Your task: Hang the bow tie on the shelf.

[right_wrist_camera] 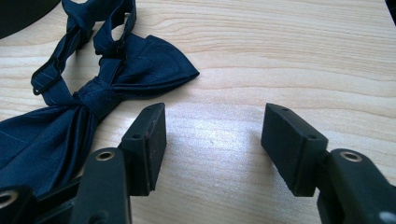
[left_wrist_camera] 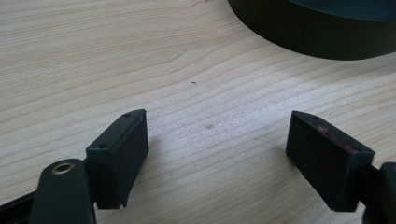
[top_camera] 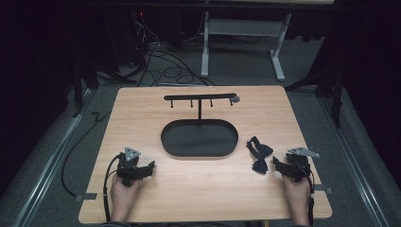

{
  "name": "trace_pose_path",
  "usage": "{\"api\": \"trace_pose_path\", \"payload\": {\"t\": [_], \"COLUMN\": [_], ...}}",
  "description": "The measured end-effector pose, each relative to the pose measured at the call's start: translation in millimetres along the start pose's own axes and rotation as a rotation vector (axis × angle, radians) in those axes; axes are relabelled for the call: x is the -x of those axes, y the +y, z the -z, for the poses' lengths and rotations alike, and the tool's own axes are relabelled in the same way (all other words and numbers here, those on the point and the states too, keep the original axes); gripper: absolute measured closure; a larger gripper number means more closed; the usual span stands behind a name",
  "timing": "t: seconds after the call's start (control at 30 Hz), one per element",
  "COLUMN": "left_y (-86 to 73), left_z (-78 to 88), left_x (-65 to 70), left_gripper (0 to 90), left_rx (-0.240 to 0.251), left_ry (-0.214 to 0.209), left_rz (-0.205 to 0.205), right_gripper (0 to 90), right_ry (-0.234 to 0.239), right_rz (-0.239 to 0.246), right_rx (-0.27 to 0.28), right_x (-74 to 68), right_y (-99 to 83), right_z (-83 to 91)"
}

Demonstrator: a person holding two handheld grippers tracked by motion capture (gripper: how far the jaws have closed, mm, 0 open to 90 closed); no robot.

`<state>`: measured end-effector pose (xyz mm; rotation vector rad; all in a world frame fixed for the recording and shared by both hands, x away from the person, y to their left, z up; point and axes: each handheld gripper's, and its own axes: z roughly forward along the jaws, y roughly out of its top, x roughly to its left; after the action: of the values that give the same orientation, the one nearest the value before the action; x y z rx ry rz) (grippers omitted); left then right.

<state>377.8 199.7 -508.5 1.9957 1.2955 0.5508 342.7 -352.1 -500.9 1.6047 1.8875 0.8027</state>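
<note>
- A navy fabric bow tie [right_wrist_camera: 88,88], folded and strapped, lies on the pale wood-grain table [top_camera: 198,189] near its right edge, beside a black oval tray [top_camera: 199,138].
- The right gripper [right_wrist_camera: 212,140] rests just beside the bow tie, jaws apart, nothing between.
- The left gripper [left_wrist_camera: 217,154], near the front-left corner, is likewise spread over bare wood.

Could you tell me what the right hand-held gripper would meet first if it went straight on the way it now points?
Probably the navy bow tie: the right hand-held gripper points at it with open jaws. Its own view, though, puts the tie left of the gap.
</note>
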Motion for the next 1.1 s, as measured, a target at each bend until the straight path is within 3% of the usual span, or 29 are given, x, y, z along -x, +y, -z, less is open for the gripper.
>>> {"api": "trace_pose_path", "payload": {"t": [1.1], "left_y": [0.0], "left_z": [0.4], "left_x": [-0.2], "left_gripper": [21.6], "left_rx": [-0.005], "left_ry": [-0.001], "left_rz": [-0.002], "right_gripper": [40.1], "right_ry": [0.022], "right_rz": [0.013], "right_rx": [-0.002], "right_x": [-0.9], "right_y": [-0.2], "right_z": [0.3]}}
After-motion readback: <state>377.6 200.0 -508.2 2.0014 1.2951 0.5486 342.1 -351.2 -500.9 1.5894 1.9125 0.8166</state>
